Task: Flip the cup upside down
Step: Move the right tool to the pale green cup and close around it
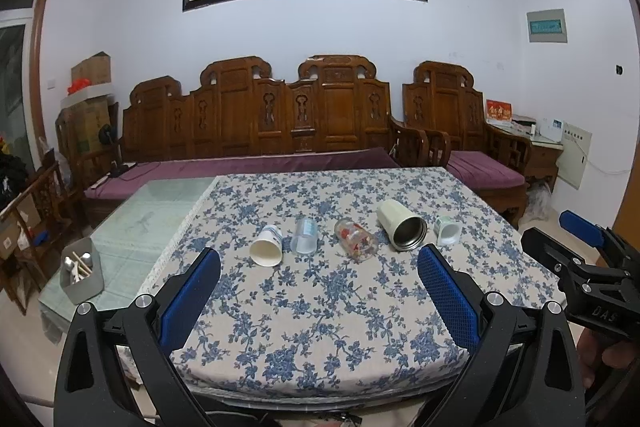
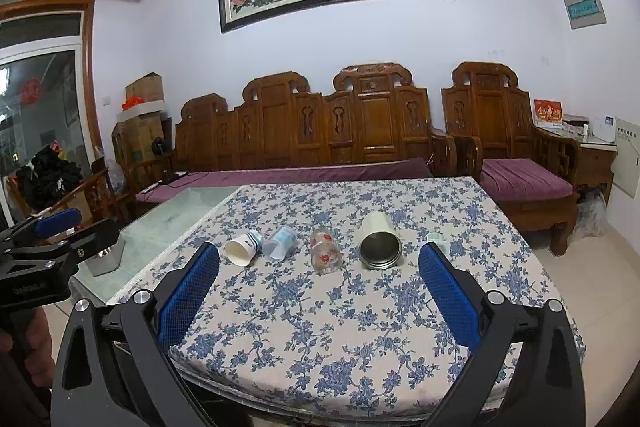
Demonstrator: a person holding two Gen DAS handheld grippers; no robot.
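While five cups lie on sides mid-tablecloth (image 1: 320, 307), 12 o'clock of left gripper (image 1: 318, 291) and right gripper (image 2: 318, 287), both spread, empty: clamp paper cup (image 1: 267, 247) mid-wall, rotate rim down.

A blue-flowered cream cloth (image 1: 320, 307) covers the bench; on it lie a white paper cup (image 1: 267, 247), a red-flowered glass (image 1: 356, 239) and a cream steel tumbler (image 1: 401, 225).

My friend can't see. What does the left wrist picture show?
Five cups lie on their sides in a row on a blue-flowered tablecloth. The left hand-held gripper is open in front, short of them; a carved wooden sofa stands behind.
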